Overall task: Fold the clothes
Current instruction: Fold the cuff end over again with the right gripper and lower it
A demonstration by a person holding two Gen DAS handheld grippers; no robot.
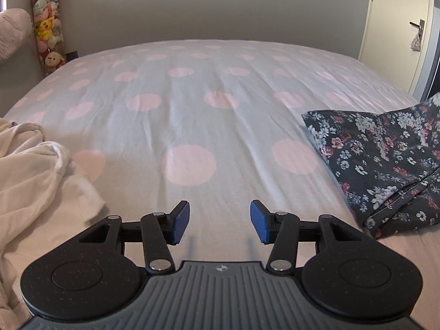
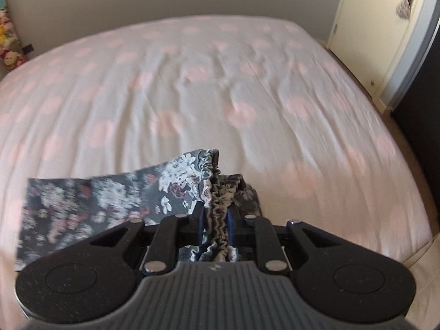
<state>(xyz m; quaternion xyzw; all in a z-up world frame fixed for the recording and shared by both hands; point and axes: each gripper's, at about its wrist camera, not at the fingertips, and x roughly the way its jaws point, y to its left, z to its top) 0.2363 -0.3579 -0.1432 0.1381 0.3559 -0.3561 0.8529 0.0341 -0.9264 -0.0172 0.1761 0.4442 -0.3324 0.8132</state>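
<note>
A dark floral garment (image 1: 385,162) lies on the right of the bed in the left wrist view. My left gripper (image 1: 220,221) hovers open over bare sheet, well left of that garment, nothing between its blue pads (image 1: 181,220). In the right wrist view, which is blurred, my right gripper (image 2: 216,222) is shut on the floral garment's gathered elastic waistband (image 2: 217,192). The rest of the floral garment (image 2: 82,206) trails off to the left and lies on the sheet.
The bed (image 1: 192,96) has a white cover with pink dots. A heap of white clothing (image 1: 35,170) lies at its left side. A tube of plush toys (image 1: 48,24) stands in the far left corner. A door (image 2: 365,27) is at the far right, with floor beside the bed's right edge.
</note>
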